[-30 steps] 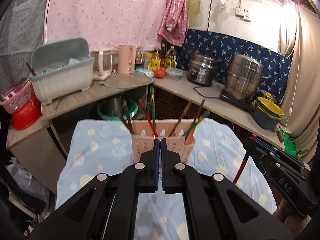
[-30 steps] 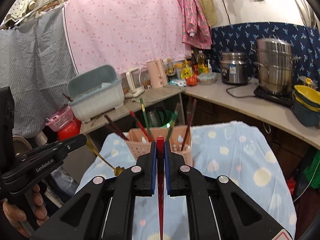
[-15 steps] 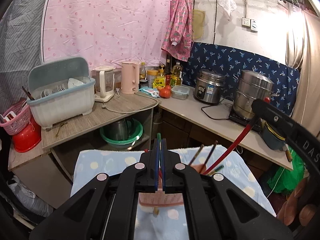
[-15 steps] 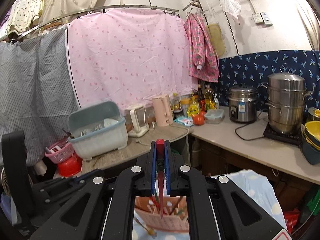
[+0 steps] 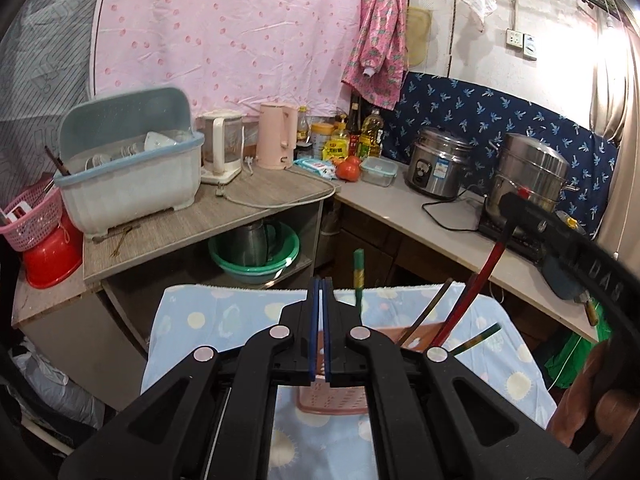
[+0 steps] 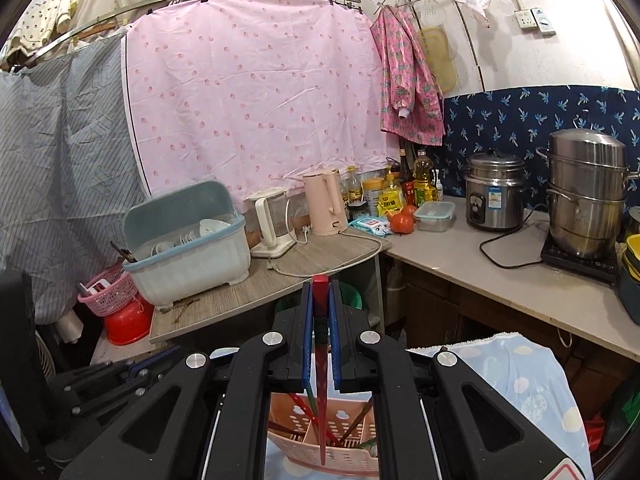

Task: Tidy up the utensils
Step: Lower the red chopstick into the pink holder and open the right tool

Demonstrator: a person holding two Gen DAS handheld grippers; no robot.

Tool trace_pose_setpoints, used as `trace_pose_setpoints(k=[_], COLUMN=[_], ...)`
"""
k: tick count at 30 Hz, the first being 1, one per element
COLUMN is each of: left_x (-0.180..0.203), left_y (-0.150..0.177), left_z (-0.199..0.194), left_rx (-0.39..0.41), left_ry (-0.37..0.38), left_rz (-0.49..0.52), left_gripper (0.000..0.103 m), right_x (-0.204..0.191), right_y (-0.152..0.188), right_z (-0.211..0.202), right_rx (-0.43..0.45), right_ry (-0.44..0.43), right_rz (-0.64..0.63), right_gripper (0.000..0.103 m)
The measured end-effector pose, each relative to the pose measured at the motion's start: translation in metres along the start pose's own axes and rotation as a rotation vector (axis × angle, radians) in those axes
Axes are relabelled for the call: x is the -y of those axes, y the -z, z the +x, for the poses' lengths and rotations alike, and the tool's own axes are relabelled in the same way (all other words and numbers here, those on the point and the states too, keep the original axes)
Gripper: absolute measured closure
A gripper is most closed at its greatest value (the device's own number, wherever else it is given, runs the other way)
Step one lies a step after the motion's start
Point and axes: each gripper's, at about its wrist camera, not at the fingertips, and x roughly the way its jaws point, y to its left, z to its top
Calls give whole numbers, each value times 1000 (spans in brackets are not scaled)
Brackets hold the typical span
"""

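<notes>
I held the right gripper [image 6: 320, 344] above the pink basket [image 6: 324, 436], and its jaws were pressed on a red chopstick [image 6: 320, 364]. The chopstick hung with its thin tip pointing down into the basket, over one of the compartments; I could not tell if the tip touched the bottom. The left gripper [image 5: 320, 332] was closed to a very narrow gap and held nothing that I could see. It stayed over the near side of the same basket, which stood on a blue cloth with pale dots [image 5: 208, 320].

In the basket several chopsticks were standing: a green one [image 5: 358, 276] upright at the back, a brown one [image 5: 426, 312] leaning, and a green-tipped one [image 5: 478, 338] at the right. In my judgement the task was well advanced, because most utensils were in the basket and I saw none lying loose on the cloth, though the grippers hid a part of it. What remained was to lower the red chopstick and release it, then to check the hidden part of the cloth for other pieces.
</notes>
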Motion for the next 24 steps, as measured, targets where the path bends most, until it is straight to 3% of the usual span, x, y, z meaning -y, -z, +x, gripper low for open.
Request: trace_pose_setpoints(k=[11,21,22,24], left_x=[-44,-54,-55,-54], left_y=[44,67,69,75], left_z=[0,14,16,19], left_rx=[-79,-133,-139,-153], left_ry=[-55,-50,-49,-48], left_rz=[-64,-96,-100,-102], left_gripper=[102,102,102,101], right_x=[-12,-9,-10,-12], right_y=[-30,-5,1,11], right_z=[-11,22,23,22], right_rx=[88,13,5,1], right_ry=[26,51,56,66], right_rz=[-37,-27,-30,-36], right_gripper=[96,96,93,74])
